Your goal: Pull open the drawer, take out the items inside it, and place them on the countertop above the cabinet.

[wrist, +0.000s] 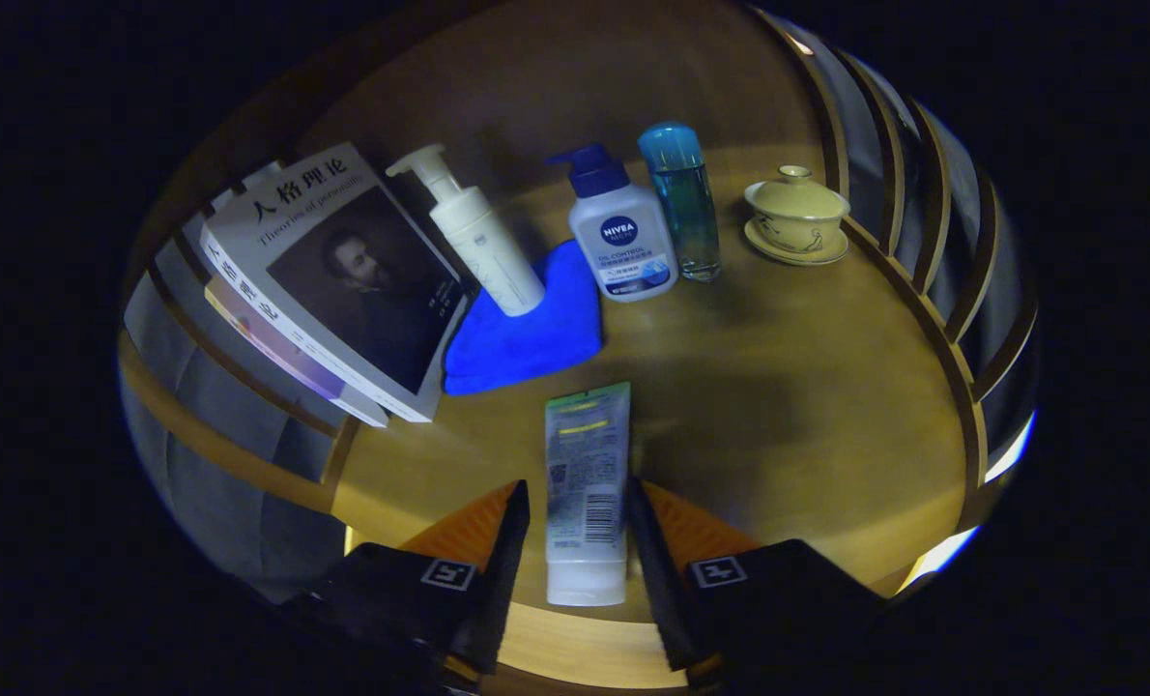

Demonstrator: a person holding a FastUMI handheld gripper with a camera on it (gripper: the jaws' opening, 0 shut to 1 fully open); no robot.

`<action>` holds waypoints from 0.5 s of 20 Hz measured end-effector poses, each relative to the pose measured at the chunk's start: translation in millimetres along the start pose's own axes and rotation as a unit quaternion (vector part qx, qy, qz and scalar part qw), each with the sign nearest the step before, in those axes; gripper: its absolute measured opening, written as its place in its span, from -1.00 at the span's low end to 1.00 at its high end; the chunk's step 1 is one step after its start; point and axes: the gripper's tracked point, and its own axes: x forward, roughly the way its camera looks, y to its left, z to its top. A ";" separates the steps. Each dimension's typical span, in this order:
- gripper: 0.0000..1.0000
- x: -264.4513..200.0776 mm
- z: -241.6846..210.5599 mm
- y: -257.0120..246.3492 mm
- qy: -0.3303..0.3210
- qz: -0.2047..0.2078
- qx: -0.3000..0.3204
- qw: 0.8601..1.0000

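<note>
Tube (587, 483) of some cream or cleanser, white with a green crimped end, lies between the two fingers of the gripper (578, 517), cap end nearest the camera and crimped end pointing ahead over the wooden countertop (807, 425). The fingers sit close on either side of its lower body and look to be touching it, so the claw appears to be holding the tube, though whether it hangs just above the wood or already rests on it cannot be told. Such a tube is probably light, soft-walled and a little slick; squeezing the middle would dent it, so the stiffer shoulder near the cap seems the safer place to grip. Beyond the fingers a blue cloth (527, 333) lies folded flat, with a cream pump bottle (478, 242) standing on it or at its edge. Just beside that stand a white pump bottle (618, 237) with a dark blue head and a clear blue bottle (683, 198), close together; how full any of them is cannot be seen. Farther off a lidded yellow cup (795, 215) sits on its saucer, likely fragile. Stacked books (333, 280) lean beside the cloth.
</note>
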 end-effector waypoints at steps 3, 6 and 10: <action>0.70 -17.6 -2.6 6.5 -0.036 0.001 -0.026 0.999; 0.96 -46.0 -4.6 12.6 -0.102 -0.019 -0.064 0.993; 0.96 -93.4 -18.3 36.7 -0.200 -0.017 -0.094 0.975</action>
